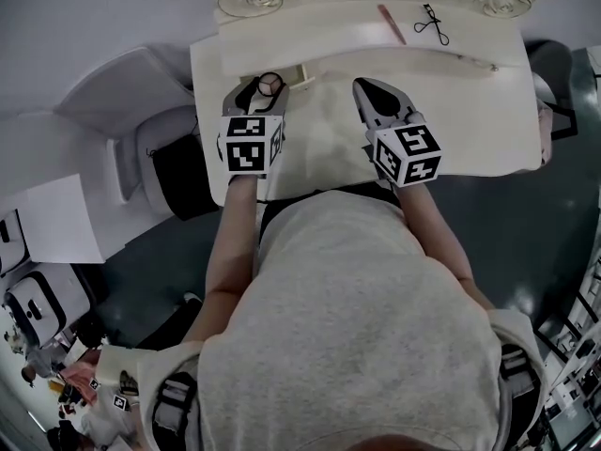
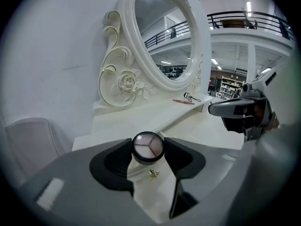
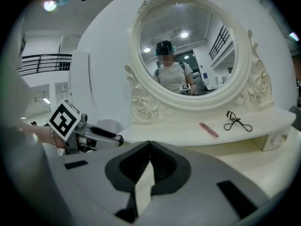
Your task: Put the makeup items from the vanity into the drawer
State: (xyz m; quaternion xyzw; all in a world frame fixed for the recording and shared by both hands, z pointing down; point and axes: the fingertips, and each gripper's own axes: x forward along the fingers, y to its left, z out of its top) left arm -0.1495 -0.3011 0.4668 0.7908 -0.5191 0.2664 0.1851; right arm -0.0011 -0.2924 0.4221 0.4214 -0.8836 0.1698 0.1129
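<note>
Nearest the person, both grippers hover over the vanity top (image 1: 329, 144) in front of the mirror (image 3: 188, 55). The left gripper (image 2: 148, 149) is clamped on a round eyeshadow compact (image 2: 147, 145), held toward the mirror's left side, with a small gold knob (image 2: 153, 174) just under it. The right gripper (image 3: 149, 147) is pinched closed with nothing in it. Further back, right at the mirror's foot, a pink stick (image 3: 209, 129) and an eyelash curler (image 3: 237, 121) lie side by side.

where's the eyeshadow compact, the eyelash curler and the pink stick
eyeshadow compact (image 2: 147, 146): left gripper view, its round top face.
eyelash curler (image 3: 236, 121): right gripper view, where its arms cross.
pink stick (image 3: 209, 129): right gripper view, its middle.
</note>
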